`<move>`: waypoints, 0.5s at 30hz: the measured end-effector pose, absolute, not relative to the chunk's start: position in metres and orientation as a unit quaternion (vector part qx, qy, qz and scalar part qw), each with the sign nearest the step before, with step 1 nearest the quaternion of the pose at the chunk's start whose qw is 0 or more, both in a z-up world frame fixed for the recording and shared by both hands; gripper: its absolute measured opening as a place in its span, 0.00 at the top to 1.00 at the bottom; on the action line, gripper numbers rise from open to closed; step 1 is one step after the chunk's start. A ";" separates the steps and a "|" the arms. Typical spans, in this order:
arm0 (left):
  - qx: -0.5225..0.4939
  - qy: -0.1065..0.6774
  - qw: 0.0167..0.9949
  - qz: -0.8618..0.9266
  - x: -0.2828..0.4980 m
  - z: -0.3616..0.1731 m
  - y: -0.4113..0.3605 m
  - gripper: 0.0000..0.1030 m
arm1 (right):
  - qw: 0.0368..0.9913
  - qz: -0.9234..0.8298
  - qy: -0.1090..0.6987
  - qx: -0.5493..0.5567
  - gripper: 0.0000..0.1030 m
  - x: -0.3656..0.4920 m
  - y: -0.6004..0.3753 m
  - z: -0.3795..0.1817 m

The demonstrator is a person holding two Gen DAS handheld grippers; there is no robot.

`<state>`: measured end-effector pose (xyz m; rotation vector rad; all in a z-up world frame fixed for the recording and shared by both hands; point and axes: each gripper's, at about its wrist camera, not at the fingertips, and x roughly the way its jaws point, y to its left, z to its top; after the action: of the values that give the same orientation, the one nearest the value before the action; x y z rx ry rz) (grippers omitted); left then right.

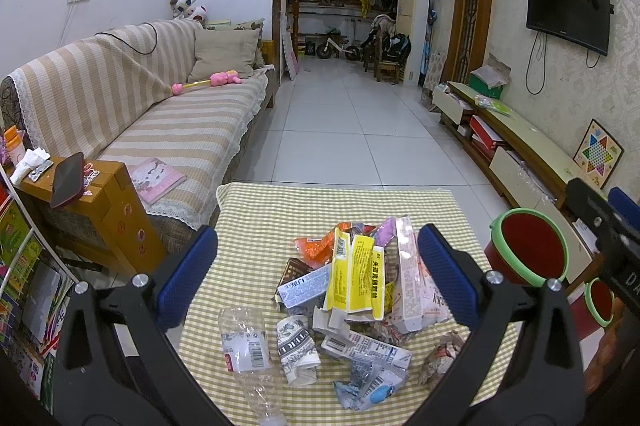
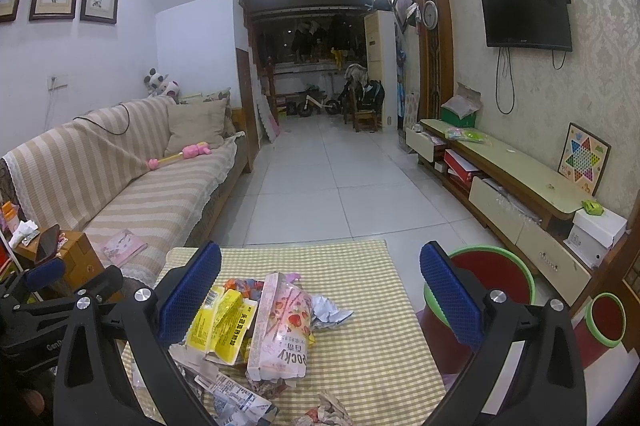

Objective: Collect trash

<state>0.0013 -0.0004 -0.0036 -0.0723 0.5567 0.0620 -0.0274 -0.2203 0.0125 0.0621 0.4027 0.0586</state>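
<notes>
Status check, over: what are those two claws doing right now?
Both grippers, left and right, open, empty. Trash pile untouched on checkered tablecloth. Red bin beside table. Nothing blocking.

A pile of wrappers and boxes [image 1: 356, 290] lies on the table [image 1: 256, 218], with a crushed bottle [image 1: 244, 346] at its left, two bins [image 1: 528, 250] standing off the table's right edge, the sofa [image 1: 160, 121] to its left and the TV bench [image 1: 516, 137] beyond the bins.
</notes>
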 end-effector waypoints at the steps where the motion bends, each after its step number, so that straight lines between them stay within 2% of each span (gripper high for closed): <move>1: -0.036 0.275 0.960 0.031 0.001 -0.004 0.000 0.05 | 0.979 0.029 0.200 0.031 0.07 -0.027 -0.220 0.011; 15: -0.034 0.282 0.958 0.032 -0.002 -0.012 0.006 0.05 | 0.976 0.028 0.214 0.026 0.07 -0.022 -0.217 0.007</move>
<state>-0.0021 0.0059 -0.0124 -0.0681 0.5718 0.0651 -0.0219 -0.2175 0.0074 0.0518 0.4320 0.0569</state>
